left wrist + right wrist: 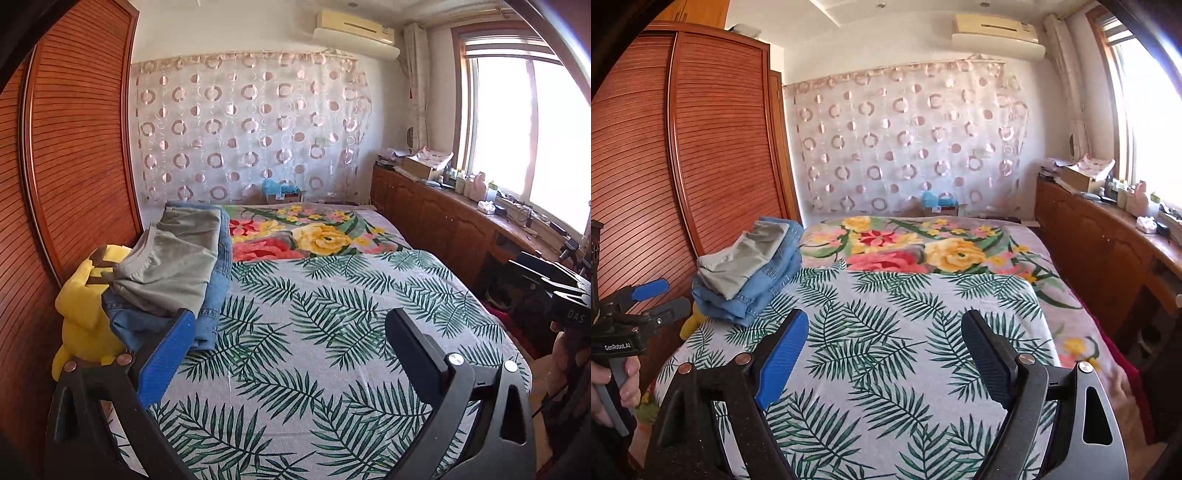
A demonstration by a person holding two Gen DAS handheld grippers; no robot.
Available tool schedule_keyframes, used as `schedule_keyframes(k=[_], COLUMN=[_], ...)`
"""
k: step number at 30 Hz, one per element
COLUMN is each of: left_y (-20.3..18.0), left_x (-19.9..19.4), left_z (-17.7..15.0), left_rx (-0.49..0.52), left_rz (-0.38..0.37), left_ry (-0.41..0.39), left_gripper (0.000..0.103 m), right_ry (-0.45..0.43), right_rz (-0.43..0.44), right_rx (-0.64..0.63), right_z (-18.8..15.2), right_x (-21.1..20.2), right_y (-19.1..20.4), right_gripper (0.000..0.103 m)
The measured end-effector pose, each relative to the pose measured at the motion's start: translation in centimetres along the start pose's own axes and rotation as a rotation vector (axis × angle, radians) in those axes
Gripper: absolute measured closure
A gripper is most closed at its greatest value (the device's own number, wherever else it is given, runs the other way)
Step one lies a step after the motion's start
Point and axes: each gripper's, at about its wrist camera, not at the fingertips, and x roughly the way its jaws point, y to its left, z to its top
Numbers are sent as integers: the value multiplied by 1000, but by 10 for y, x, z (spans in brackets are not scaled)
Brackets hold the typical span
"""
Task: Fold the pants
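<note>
The bed (332,332) wears a grey sheet printed with green fern leaves; beyond it lies a flower-patterned blanket (314,232). At the bed's left edge, by the wardrobe, sits a stack of folded pants (177,269), grey on blue denim, touching a yellow plush toy (85,310).

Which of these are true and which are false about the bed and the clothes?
1. The grey pants lie on top of the blue jeans. True.
2. The yellow plush toy sits in the middle of the bed. False: it is at the bed's left edge, beside the clothes pile.
3. Both grippers hold nothing, jaws apart. True: left gripper and right gripper are open.
4. The leaf-print sheet is covered in pants. False: the pile sits only at its left side.
</note>
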Motion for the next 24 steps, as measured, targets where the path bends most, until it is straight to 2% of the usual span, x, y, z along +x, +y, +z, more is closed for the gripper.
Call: schedule_keyframes(k=[5,14,24], left_y=[-3,-8,-8], left_x=[-15,-40,-45], left_z=[12,23,21], left_rx=[5,11,13], left_rz=[-9,-5,-6], left_ry=[-37,-90,-91], left_gripper=[1,1,1], right_ry=[-35,-86,-93], right_rz=[-36,-46,-58], right_rx=[0,-8,-10], right_z=[-2,-16,-23], right_x=[-15,-35,-39], right_y=[13,33,30], right_gripper=[17,17,17])
